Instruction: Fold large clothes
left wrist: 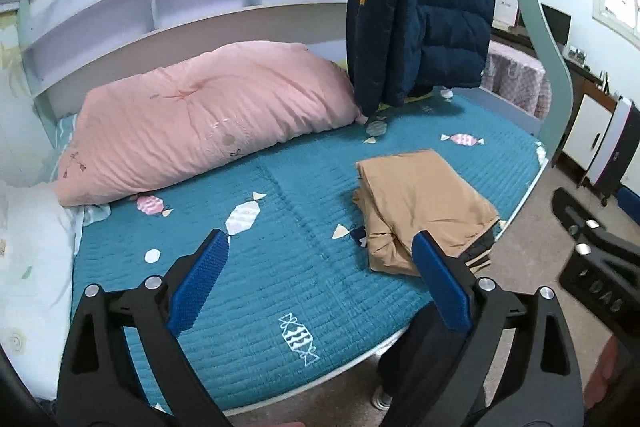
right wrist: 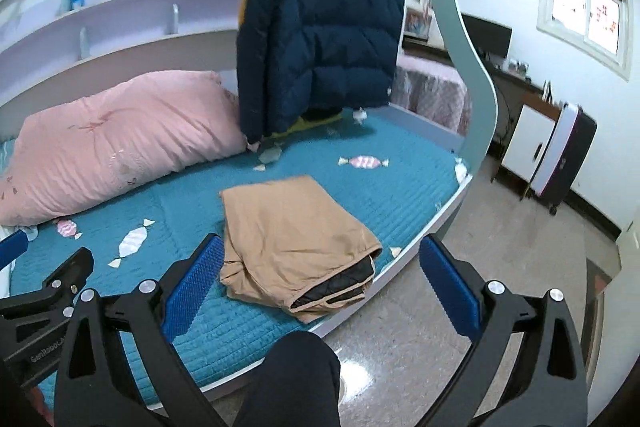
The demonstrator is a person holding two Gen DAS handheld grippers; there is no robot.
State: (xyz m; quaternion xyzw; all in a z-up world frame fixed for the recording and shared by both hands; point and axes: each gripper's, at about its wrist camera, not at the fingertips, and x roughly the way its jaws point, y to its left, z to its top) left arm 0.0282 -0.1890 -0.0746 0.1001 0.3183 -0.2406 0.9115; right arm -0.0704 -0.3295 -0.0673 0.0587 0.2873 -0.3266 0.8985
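clearly both grippers are hanging released above the bed (left wrist: pixel 248 251), with nothing between the blue pads of either one. the left gripper (left wrist: pixel 320 267) is showing wide-spread jaws over bare teal quilt, and the right gripper (right wrist: pixel 320 267) is standing just as wide, its left finger overlapping the near edge of the tan bundle (right wrist: pixel 292 239) in the picture without pressing on it.

the tan garment is lying folded into a compact, roughly rectangular stack near the front edge of the bed, dark lining peeking out at the corner closest to the floor. it looks finished as a fold, judging by how flat and squared it is sitting.

the navy and yellow puffer jacket (right wrist: pixel 320 27) is hanging upright at the far side of the bed, beyond the tan stack, its hem just above the mattress and beside the pink duvet (left wrist: pixel 208 119). its long axis is running vertically. if it is the next large garment, both grippers are facing a reach forward and upward, past the folded stack.

in the right view the jacket is sitting nearly dead ahead; in the left view it is lying ahead and to the right. so the right hand is seeming the nearer one, though not by much.
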